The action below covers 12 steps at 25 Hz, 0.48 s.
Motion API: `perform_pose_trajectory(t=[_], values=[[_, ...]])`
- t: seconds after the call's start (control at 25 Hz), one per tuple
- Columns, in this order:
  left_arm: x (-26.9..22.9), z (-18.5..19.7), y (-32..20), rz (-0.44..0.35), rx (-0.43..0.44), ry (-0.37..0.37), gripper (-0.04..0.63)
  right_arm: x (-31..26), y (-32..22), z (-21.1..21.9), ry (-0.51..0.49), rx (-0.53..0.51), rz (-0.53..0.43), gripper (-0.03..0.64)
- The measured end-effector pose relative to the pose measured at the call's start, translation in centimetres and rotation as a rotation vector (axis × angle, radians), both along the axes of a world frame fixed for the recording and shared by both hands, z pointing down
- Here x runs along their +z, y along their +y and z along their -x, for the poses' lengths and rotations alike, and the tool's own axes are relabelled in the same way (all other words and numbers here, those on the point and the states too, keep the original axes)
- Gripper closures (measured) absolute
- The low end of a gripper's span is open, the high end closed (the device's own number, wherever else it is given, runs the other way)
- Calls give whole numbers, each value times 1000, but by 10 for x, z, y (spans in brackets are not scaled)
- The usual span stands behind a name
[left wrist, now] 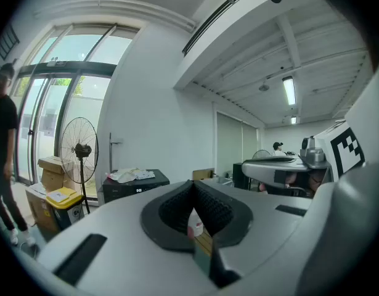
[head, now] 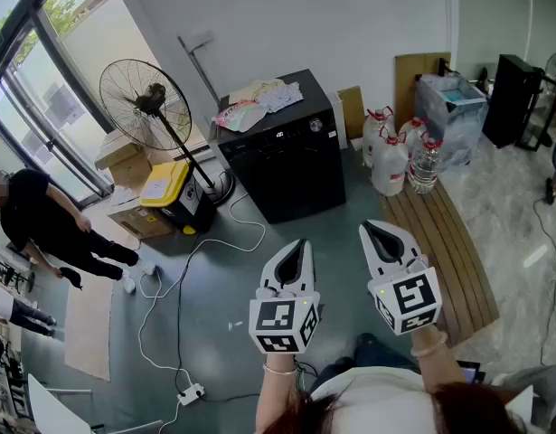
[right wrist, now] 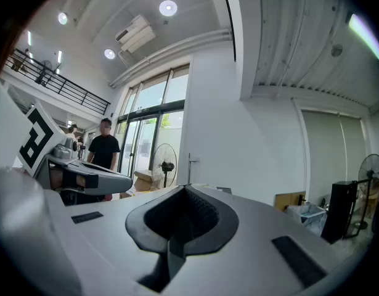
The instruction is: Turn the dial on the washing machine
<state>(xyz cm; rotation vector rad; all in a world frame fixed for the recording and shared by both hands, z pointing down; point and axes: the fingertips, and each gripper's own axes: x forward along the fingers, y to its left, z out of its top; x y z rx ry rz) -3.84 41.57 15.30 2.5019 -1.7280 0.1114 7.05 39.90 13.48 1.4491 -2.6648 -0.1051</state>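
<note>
The left grey two-jaw gripper (head: 296, 248) and the right grey two-jaw gripper (head: 376, 233) are held level, jaws together, empty. Well ahead, against the wall, stands the black box-shaped washing machine (head: 287, 165). Its small round dial (head: 315, 126) sits near the panel's right end; neither gripper is clearly nearer.

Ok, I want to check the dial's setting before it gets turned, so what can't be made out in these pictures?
- Head view: the dial on the washing machine is too small; its markings and setting cannot be read.
- Left gripper view: the machine's panel is far off and tiny; no dial can be picked out.
- Right gripper view: the body of the right gripper hides the machine's front.
</note>
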Motion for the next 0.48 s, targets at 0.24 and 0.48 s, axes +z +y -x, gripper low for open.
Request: perform_pose_trajectory(t=[0.24,0.48], values=[[3,-19,-16,-1,-7,3,581,2,-16,-19,-18,0,-9,591],[9,-39,-39,3,-25,9,581,13,-37,-37,-24,-26,8,591]])
